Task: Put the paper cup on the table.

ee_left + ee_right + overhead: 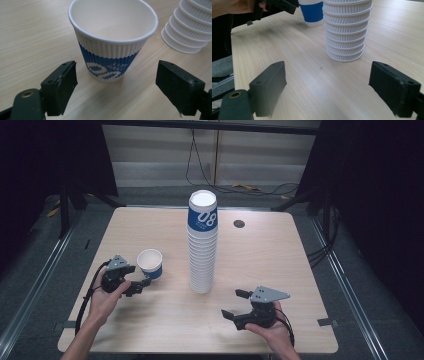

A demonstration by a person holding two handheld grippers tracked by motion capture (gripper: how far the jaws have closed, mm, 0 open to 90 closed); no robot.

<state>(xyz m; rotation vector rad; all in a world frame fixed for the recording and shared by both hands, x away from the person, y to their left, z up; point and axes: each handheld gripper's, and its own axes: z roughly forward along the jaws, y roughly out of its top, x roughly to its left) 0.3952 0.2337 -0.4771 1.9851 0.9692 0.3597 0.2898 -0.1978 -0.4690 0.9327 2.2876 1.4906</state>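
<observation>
From above, on the pale wooden surface (165, 320), a single paper cup (150, 263) stands upright left of centre, white with a blue band. Just beside it, on its near left, the left gripper (140, 284) points at it with its jaws spread, not touching. A tall stack of cups (202, 245) rises at the middle of the surface, well apart from the right gripper (236, 303), which sits near the front edge with its jaws wide and nothing between them.

Along the left gripper (116, 82), the cup (112, 42) stands just ahead of the two black jaws, which are apart on either side with clear gaps to its ribbed wall. The foot of the stack (187, 32) shows at the upper right.

Along the right gripper (327, 90), the jaws are open over bare wood. The stack (347, 30) stands ahead, and beyond it the cup (312, 13) with the other gripper (279, 5) beside it.
</observation>
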